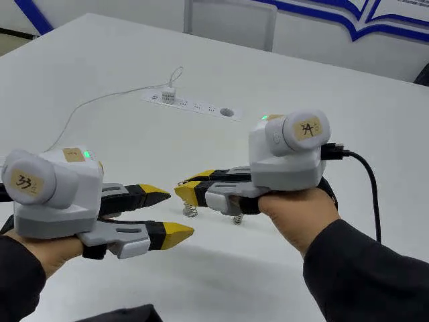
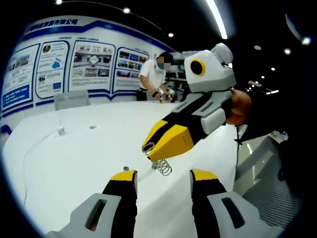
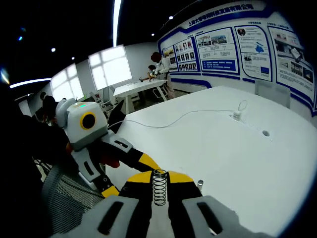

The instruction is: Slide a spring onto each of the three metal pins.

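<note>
**Right claw pinches 1 spring; left claw spread beside it**

The right claw is pressed together on a spring. In the right gripper view the coil stands upright between the 2 yellow tips. In the left gripper view the same spring hangs just under those tips, close above the white tabletop. A small metal pin stands on the tabletop just to the right of the right claw's tips.

The left claw holds nothing. Its 2 jaws are spread wide and point toward the right claw, near it but apart.

In the head view a second spring sits on the tabletop under the right claw's body. Whether it is on a pin cannot be told.

A handwritten "33" is on the round label of the left claw's housing. The right one's label reads roughly "7A". Each housing shows a green light.

Beyond both claws a white power strip lies flat with a white plug in it. A thin white cable trails from the plug toward the left claw's side. A black cable leaves the back of the right claw.

Blue-framed wall boards carry Chinese text, too small to read.
</note>
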Action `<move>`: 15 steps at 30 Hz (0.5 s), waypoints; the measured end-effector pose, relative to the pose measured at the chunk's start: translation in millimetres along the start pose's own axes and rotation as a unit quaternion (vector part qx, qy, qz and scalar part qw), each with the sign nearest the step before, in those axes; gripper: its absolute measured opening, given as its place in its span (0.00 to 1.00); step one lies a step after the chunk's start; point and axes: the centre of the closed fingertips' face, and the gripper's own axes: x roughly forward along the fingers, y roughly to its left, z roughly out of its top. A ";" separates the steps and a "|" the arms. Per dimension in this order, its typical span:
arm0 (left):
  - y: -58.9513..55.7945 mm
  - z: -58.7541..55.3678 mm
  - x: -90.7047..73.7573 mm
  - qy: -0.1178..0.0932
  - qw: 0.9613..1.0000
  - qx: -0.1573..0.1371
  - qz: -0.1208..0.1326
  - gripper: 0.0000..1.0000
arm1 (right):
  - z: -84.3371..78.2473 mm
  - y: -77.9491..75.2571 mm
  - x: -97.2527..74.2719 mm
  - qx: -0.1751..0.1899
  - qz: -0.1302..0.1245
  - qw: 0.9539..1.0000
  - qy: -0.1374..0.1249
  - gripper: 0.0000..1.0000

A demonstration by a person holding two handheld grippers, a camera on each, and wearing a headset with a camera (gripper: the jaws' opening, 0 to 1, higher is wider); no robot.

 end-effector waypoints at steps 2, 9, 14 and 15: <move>0.1 5.0 1.9 -0.005 1.000 -0.001 0.000 0.41 | 3.7 3.5 -0.4 -0.004 0.002 1.000 -0.006 0.12; -3.5 16.8 7.6 -0.021 1.000 0.002 -0.004 0.31 | 10.8 10.5 -1.9 -0.015 0.008 1.000 -0.017 0.12; -0.5 18.3 6.7 -0.026 1.000 0.014 0.001 0.18 | 9.1 11.7 -2.8 -0.025 0.005 1.000 -0.012 0.12; 0.8 18.1 6.1 -0.027 0.999 0.017 0.004 0.16 | 8.2 11.1 -3.0 -0.030 0.002 0.999 -0.010 0.12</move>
